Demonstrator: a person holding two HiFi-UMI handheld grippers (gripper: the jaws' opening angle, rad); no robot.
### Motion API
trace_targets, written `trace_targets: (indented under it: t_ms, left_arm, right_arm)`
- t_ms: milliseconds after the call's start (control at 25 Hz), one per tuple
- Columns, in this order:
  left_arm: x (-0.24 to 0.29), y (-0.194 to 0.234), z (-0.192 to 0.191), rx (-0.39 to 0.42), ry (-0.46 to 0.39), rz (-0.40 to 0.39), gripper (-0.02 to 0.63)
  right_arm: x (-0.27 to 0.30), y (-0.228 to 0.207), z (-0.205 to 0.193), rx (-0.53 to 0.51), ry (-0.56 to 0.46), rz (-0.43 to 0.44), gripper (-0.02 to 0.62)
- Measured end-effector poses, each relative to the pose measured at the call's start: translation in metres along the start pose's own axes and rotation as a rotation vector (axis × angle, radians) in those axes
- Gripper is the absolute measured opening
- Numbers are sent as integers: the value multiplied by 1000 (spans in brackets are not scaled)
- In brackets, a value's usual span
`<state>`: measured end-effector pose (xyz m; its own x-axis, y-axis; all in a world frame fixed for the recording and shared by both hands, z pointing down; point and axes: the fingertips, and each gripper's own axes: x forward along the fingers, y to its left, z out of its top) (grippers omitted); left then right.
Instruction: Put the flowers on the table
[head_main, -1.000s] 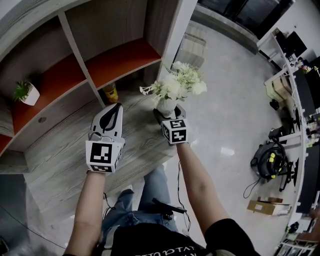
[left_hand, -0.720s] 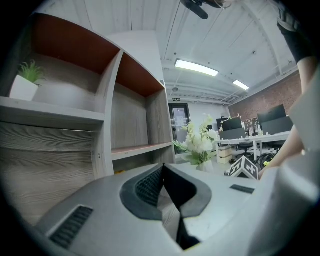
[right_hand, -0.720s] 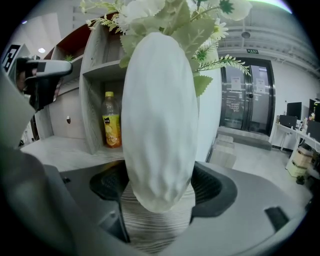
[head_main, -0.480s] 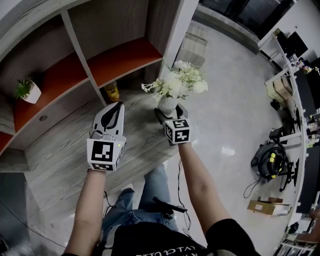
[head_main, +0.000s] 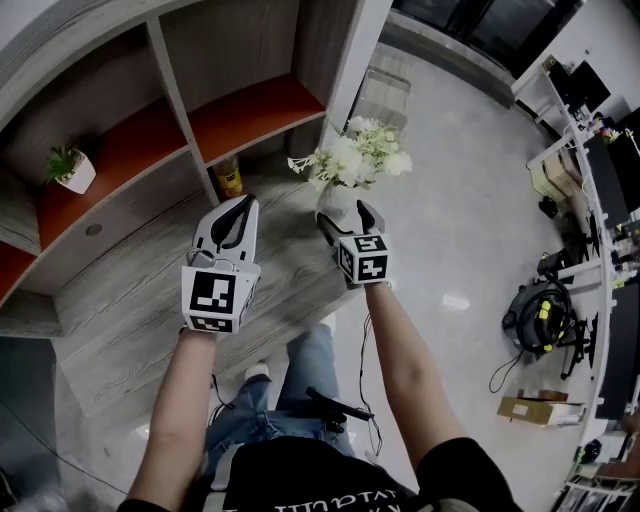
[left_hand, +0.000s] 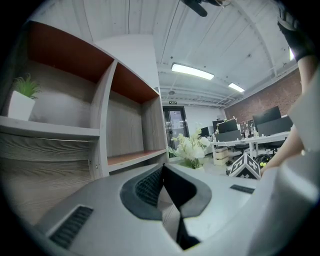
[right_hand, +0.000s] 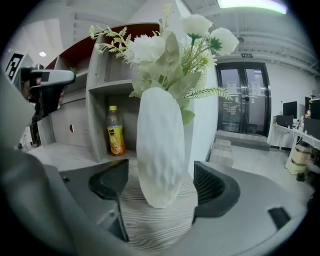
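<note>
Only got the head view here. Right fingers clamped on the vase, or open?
Observer: Open. The right gripper view shows the right gripper with its fingers apart and the white vase between them, a gap on each side.
Operator: Vase down on the table?
Observer: Appears so: it stands upright and its base meets the wood-grain table.
Operator: Left one?
Observer: The left gripper is closed, with nothing in it.

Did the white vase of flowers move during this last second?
No. The vase stays just as far right of the juice bottle; only the camera shifted.
</note>
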<state>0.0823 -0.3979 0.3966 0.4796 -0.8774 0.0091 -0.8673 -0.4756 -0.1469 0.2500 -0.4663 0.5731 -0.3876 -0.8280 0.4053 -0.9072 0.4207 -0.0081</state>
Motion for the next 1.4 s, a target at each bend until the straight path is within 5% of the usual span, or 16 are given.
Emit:
trace_targets:
  t_ms: [1400]
  left_arm:
    - [-38,-11,60,10,-118,-113,11]
  right_arm:
    - [-147,43,88,-32,-99,-156,391]
